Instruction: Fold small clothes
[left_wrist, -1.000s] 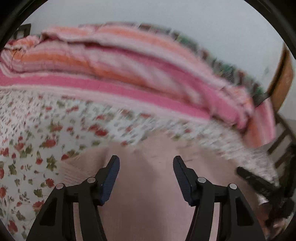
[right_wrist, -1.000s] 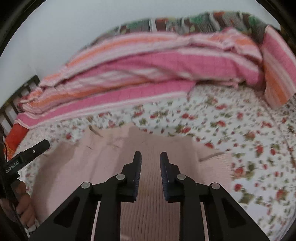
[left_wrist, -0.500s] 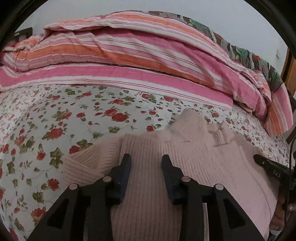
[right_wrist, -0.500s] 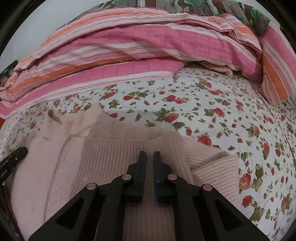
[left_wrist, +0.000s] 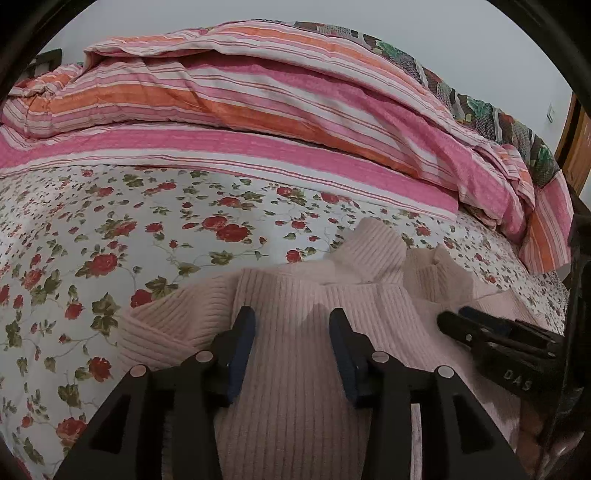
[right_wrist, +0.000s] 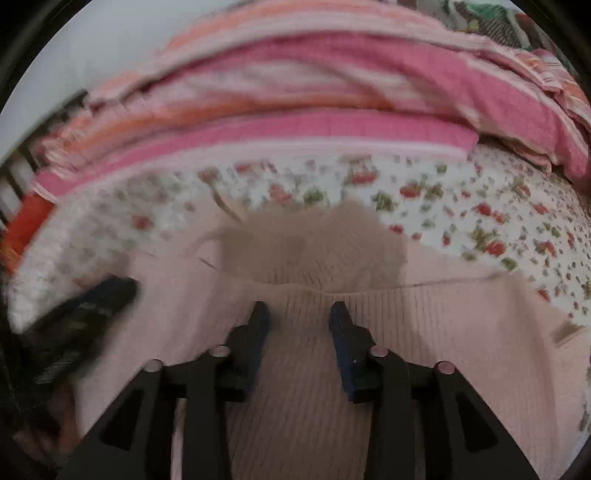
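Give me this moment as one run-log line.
left gripper: open, over pink ribbed sweater | right gripper: open, over same sweater | sweater on floral bedsheet | right view blurred

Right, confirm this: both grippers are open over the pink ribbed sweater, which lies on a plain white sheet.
Not plain white: the left wrist view shows the sheet printed with red roses. The rest holds: left gripper and right gripper are open over the pink ribbed sweater.
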